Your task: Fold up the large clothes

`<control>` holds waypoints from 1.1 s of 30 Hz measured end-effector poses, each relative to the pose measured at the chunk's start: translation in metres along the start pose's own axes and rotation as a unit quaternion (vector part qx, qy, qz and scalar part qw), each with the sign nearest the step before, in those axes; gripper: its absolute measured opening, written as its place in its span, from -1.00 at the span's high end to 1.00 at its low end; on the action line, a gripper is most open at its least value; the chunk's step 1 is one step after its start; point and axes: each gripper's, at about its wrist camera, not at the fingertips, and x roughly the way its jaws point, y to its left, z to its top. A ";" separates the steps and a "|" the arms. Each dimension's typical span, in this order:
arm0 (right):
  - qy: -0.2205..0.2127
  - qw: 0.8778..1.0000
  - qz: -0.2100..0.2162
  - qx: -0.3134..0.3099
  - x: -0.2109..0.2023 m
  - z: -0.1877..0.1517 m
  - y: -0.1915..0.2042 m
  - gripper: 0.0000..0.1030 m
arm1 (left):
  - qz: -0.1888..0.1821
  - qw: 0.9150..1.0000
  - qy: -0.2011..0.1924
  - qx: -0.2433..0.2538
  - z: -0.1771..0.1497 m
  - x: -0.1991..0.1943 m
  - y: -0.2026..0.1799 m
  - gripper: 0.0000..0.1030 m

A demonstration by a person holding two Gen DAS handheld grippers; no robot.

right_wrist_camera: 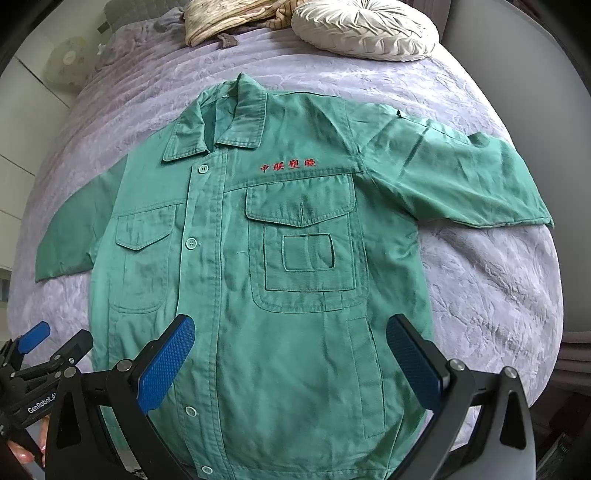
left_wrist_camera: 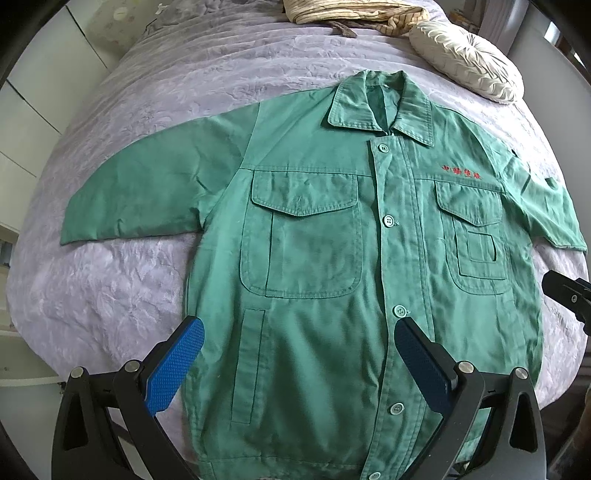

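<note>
Green cotton button-front work jacket [left_wrist_camera: 332, 258] lies flat, sleeves outspread, mid-bed on a plush lilac embossed bedspread [left_wrist_camera: 147, 122]; a ruched cream round cushion [right_wrist_camera: 364, 27] sits at the far edge. Left tool [left_wrist_camera: 299, 365] and right tool [right_wrist_camera: 290, 362] hover spread, empty.

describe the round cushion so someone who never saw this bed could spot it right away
Start at the bed's lilac cover and the green jacket spread on it. Past the jacket's collar, at the far end, lies the round cushion. It is cream, pleated around a centre button, unlike the crumpled striped cloth beside it.
</note>
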 end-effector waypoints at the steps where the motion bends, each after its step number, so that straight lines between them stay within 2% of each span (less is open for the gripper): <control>1: 0.000 1.000 0.000 0.000 0.000 0.000 0.000 -1.00 | 0.000 1.000 0.000 0.000 0.000 0.000 0.000 -1.00; 33: 0.000 1.000 0.000 0.000 -0.001 -0.001 0.002 -1.00 | -0.001 1.000 0.000 0.000 0.001 0.000 0.001 -1.00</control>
